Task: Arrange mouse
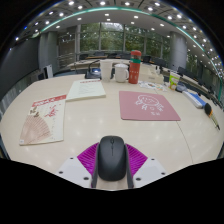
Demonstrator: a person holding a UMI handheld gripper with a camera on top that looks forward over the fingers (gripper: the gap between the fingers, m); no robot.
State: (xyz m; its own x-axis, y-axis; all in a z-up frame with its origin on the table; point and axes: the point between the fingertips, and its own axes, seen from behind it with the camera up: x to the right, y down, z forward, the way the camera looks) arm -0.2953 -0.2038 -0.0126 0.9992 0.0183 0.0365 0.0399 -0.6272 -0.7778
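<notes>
Ahead of me on the pale round tabletop [90,125] lies a pink square mat [148,105]. A white booklet with a pink figure [42,120] sits left, a pale green-edged book [86,90] beyond, and a red-orange cylindrical canister [135,66] stands farther back.

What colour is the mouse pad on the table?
Pink, with a pale printed design; the mouse pad shows in the gripper view.
</notes>
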